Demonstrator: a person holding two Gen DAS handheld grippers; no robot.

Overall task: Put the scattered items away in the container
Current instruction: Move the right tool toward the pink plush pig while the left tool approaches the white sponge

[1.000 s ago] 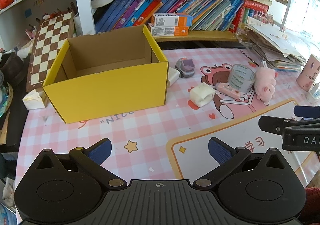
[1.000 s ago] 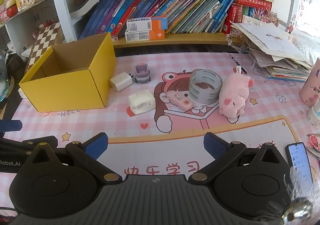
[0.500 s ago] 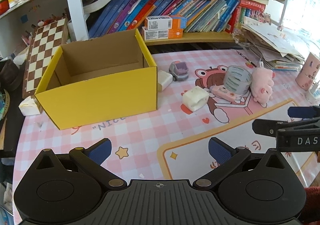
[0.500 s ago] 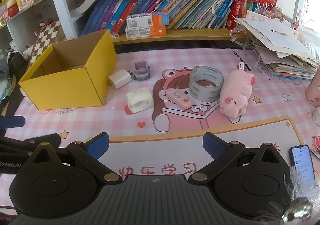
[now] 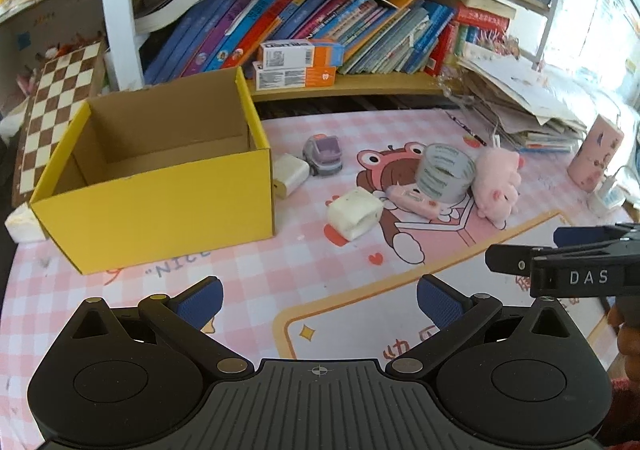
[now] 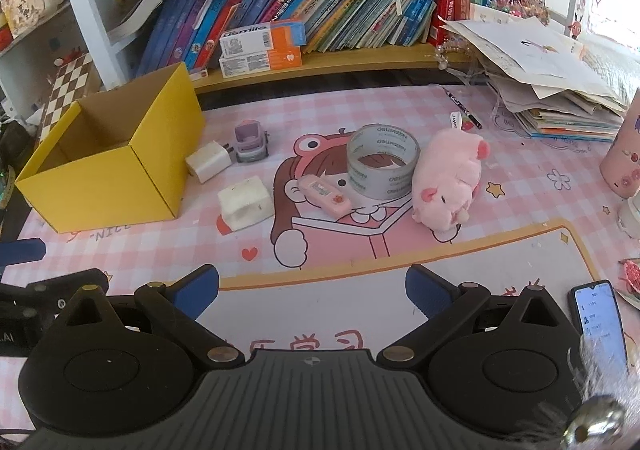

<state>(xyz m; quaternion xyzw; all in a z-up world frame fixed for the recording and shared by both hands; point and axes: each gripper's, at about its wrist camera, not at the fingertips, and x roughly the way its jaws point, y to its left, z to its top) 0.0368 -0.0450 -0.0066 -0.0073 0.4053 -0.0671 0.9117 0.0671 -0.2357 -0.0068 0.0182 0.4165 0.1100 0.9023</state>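
An open yellow cardboard box (image 5: 168, 205) (image 6: 116, 185) stands empty at the left of the pink mat. Right of it lie a white charger (image 6: 209, 166), a small purple toy car (image 6: 250, 141), a white foam block (image 6: 245, 203), a pink eraser-like case (image 6: 325, 195), a roll of clear tape (image 6: 383, 166) and a pink plush pig (image 6: 450, 184). The same items show in the left wrist view, with the foam block (image 5: 354, 212) nearest. My left gripper (image 5: 318, 300) and right gripper (image 6: 312, 290) are both open and empty, low over the mat's near part.
A bookshelf with books and two orange-white boxes (image 6: 262, 47) runs along the back. A stack of papers (image 6: 556, 89) and a pink cup (image 6: 624, 165) sit at the right. A phone (image 6: 598, 320) lies near right. A chessboard (image 5: 52, 105) leans at far left.
Both grippers have moved forward towards the items, which look larger now. In the left wrist view the box has shifted left. Both jaws stay open.
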